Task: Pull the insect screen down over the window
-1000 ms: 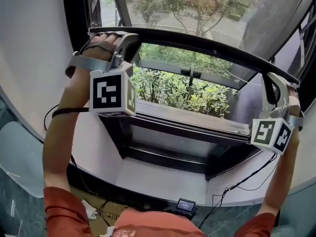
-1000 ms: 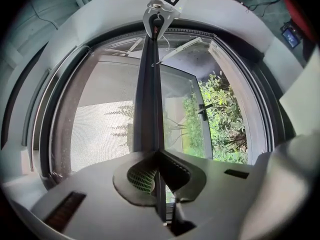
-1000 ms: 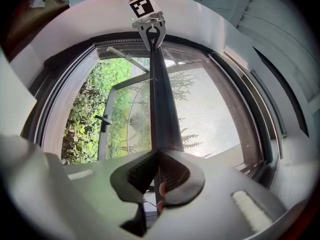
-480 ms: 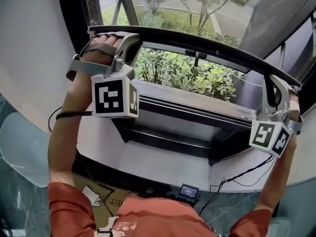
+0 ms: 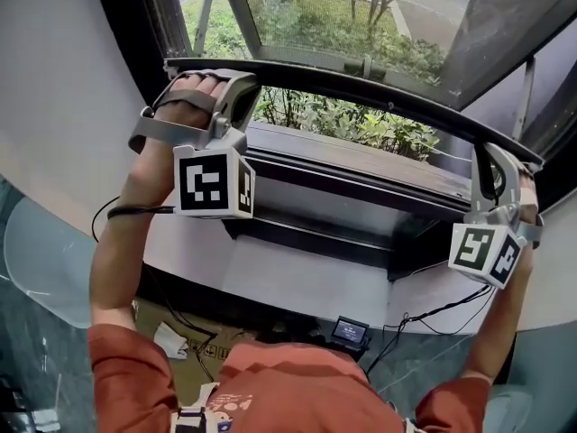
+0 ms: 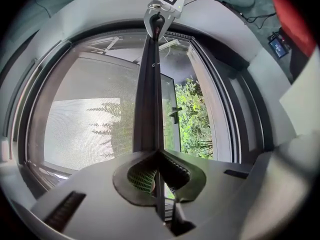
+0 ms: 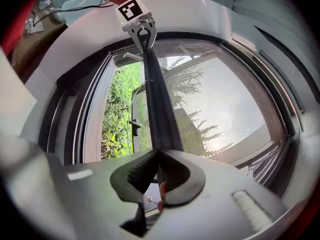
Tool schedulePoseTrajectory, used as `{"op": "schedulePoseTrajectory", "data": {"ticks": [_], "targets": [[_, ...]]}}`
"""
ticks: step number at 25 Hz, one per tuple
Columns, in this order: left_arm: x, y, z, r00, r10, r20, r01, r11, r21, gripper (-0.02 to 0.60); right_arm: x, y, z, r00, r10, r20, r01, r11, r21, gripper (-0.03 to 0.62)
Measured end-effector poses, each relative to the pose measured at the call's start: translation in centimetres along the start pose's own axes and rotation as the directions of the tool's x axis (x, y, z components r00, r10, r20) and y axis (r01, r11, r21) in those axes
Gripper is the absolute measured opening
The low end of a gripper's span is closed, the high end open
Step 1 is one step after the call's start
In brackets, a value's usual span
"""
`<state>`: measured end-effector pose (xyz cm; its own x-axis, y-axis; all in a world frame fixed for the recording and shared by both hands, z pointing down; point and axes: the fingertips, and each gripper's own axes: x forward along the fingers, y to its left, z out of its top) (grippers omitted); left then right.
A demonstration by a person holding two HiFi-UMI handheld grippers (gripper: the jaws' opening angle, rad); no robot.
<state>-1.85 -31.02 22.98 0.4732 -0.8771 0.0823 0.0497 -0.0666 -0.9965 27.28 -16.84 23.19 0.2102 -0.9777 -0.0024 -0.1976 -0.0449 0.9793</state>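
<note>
Window (image 5: 126, 34) – dark frame set in a pale curved wall, filling the top of the head view.

Insect screen (image 6: 80, 124) – grey mesh, drawn partway down. All of it lies above the pull bar (image 5: 361, 84), with trees showing through the weave.

The pull bar is a long dark strip that runs the full width of the opening and sits a little lower at its right end. Below it is an uncovered gap, with green shrubs (image 5: 361, 124) outside. Below the gap is the sill (image 5: 361, 165), well apart from the bar.

Left gripper (image 6: 158, 156) is at the bar's left end. Its jaws are pinched on the bar's edge, ribbed pads against either face. Its marker cube (image 5: 209, 180) hangs under the bar.

Right gripper (image 7: 159, 156) is at the bar's right end, jaws likewise clamped on the strip. Its marker cube (image 5: 482, 251) is below the bar.

Window handle (image 6: 175, 115) – dark lever on the sash, in the uncovered gap below the bar.

Small lit device (image 5: 350, 332) – on the floor far below the bar, cables beside it.
</note>
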Motion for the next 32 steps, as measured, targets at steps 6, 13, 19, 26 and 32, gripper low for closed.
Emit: {"op": "schedulePoseTrajectory", "data": {"ticks": [6,13,19,26,32], "targets": [[0.4,-2.3,0.1,0.999,-0.040,0.002,0.040,0.999,-0.001,0.017,0.1,2.2,-0.6,0.999,0.048,-0.014,-0.048,0.999,0.003,0.029],[0.5,-4.5,0.2,0.996,-0.084,-0.005,0.084,0.996,-0.006,0.016,0.1,4.5,-1.1,0.995,0.094,-0.026,-0.093,0.996,0.011,0.029],[0.6,-6.8,0.2,0.994,-0.112,-0.007,0.112,0.994,-0.018,0.015,0.1,6.6,-1.5,0.991,0.135,-0.025,-0.134,0.990,0.036,0.029],[0.8,-8.5,0.3,0.988,-0.152,-0.014,0.152,0.988,-0.013,0.015,0.1,8.3,-1.9,0.982,0.184,-0.035,-0.182,0.982,0.049,0.029],[1.1,-11.0,0.3,0.978,-0.207,-0.008,0.206,0.978,-0.020,0.015,0.3,10.9,-2.4,0.964,0.263,-0.032,-0.260,0.963,0.074,0.029]]}}
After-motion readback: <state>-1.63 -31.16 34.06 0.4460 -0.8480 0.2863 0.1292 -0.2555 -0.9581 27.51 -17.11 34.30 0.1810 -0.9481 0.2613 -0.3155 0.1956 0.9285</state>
